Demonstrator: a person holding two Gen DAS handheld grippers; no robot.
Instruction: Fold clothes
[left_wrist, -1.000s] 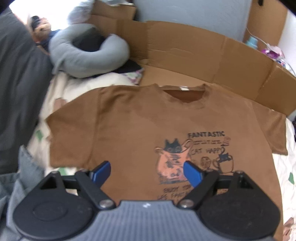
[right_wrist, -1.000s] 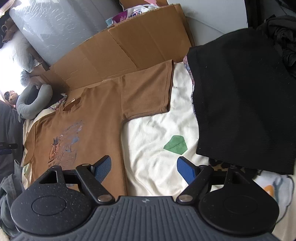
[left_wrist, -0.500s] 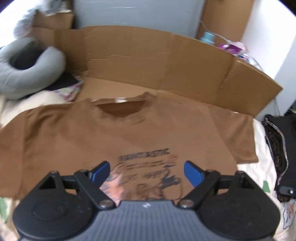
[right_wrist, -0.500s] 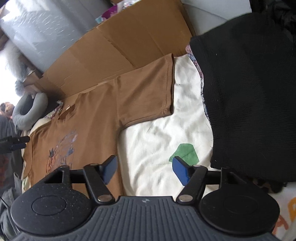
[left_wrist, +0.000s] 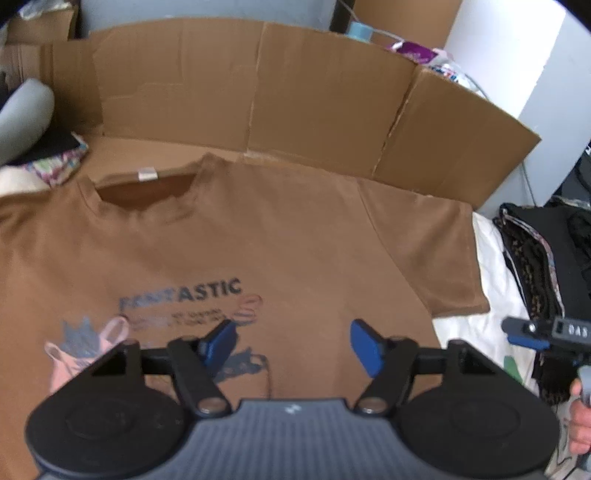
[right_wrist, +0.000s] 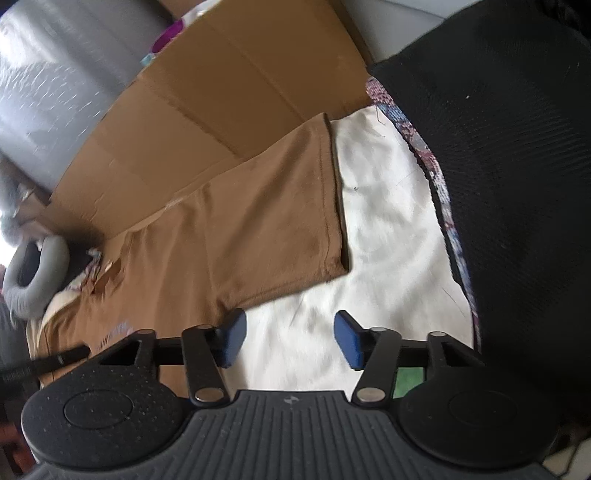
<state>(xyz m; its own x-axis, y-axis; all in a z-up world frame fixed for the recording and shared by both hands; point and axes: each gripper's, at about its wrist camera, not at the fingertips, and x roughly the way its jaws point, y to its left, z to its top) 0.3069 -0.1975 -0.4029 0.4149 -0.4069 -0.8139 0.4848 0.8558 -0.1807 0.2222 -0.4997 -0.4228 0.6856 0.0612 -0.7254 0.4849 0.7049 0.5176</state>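
Note:
A brown T-shirt (left_wrist: 295, 240) with a "FANTASTIC" cat print lies flat, face up, collar toward the cardboard. My left gripper (left_wrist: 291, 343) hovers over its chest, just right of the print. Its jaws are closing with nothing between them. In the right wrist view the shirt's sleeve (right_wrist: 280, 221) spreads over the white sheet (right_wrist: 388, 221). My right gripper (right_wrist: 290, 341) hangs over the sheet just below that sleeve's armpit, jaws closing, nothing between them. The right gripper (left_wrist: 532, 332) also shows at the left wrist view's right edge, with a hand (left_wrist: 580, 417) below it.
A cardboard wall (left_wrist: 258, 92) stands behind the shirt. A grey neck pillow (right_wrist: 33, 277) lies past the collar at the left. A pile of black clothes (right_wrist: 517, 184) borders the sheet on the right, close to the sleeve.
Both grippers came lower and nearer the shirt while their jaws narrowed. The left one swung right across the print toward the right sleeve. The right one closed in on that sleeve.

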